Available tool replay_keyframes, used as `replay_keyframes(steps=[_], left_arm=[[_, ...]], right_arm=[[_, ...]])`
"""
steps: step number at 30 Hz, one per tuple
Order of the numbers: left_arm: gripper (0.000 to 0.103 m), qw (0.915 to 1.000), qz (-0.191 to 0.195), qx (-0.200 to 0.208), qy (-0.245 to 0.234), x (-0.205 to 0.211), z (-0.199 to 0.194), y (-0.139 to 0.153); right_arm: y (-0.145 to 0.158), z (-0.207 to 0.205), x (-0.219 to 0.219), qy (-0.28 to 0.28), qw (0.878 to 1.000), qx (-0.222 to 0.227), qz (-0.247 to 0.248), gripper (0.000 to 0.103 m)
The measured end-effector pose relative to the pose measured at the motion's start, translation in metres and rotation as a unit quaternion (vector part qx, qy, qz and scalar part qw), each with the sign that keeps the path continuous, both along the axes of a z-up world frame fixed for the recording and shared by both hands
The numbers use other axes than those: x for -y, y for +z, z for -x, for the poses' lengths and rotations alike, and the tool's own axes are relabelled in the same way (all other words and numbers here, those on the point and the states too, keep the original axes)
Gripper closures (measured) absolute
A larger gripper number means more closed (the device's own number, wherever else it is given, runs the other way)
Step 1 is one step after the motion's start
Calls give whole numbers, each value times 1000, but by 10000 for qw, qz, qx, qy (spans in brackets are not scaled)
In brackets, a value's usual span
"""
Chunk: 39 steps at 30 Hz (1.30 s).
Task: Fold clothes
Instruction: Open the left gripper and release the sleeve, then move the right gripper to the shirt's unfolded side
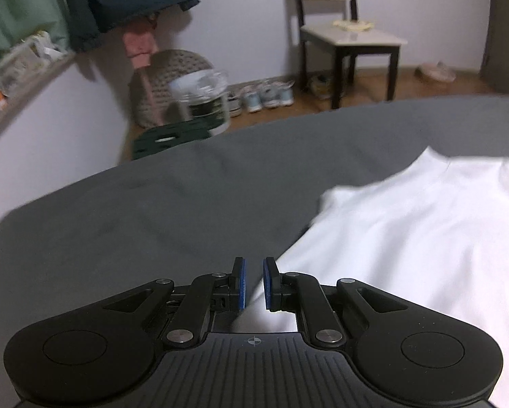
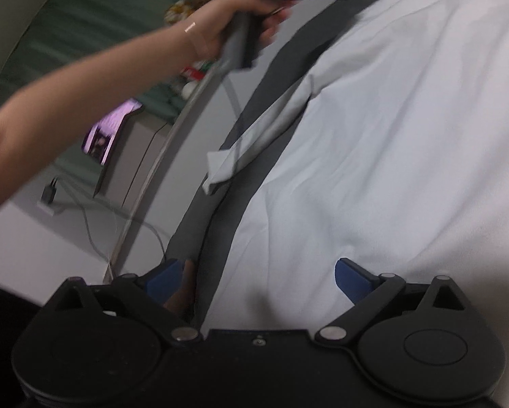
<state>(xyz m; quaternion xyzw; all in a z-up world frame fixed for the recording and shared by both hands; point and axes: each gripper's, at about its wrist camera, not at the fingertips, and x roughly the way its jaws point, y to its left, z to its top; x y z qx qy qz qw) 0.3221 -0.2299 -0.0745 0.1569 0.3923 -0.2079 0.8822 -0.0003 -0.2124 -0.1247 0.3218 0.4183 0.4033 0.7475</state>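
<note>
So the white shirt (image 2: 390,136) is laid out on a bed w/ a dark grey sheet (image 1: 152,210), covers most of the right-wrist view. One sleeve (image 2: 254,142) sticks out to the side over the sheet near the bed edge, cuff end a bit bunched.

Right gripper (image 2: 258,282) is hanging low over the shirt's edge w/ its jaws spread really wide, nothing pinched between them, blue pads (image 2: 351,277) clear of the cloth afaict.

Left gripper (image 1: 253,284) is nearly closed, only a narrow gap between the blue pads (image 1: 241,284). The shirt's edge runs right under that gap but can't tell if any fabric is actually caught in there, looks empty to me. It's pointing out over the bare sheet w/ the shirt off to its right side.

In the right-wrist view you can see a person's hand (image 2: 234,23) gripping the left tool's handle, up above the shirt's far end, pretty blurry.

Bg: chair (image 1: 346,37), shoes (image 1: 264,97) on the floor, basket (image 1: 166,85).
</note>
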Motion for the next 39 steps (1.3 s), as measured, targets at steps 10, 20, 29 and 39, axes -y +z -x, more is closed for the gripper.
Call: replay_keyframes(steps=[10,20,29,39], left_arm=[[92,9958,-213,-224,-861,53,-19,-9],[92,9934,244,-1045,-397,8,9,13],[92,9942,-72,-1027,-320,-77,185,112],[92,9609,2483,489,1119,-224,359,141]], right_arm=[[-9,-10,16,-7,9973,-300,-664,6],[-9,-17,17,103,9967,-336,-732,5],[5,-20,49,-821,9898,-240,-1140,5],[111,1,46,-1979,9722,1206,345,20]])
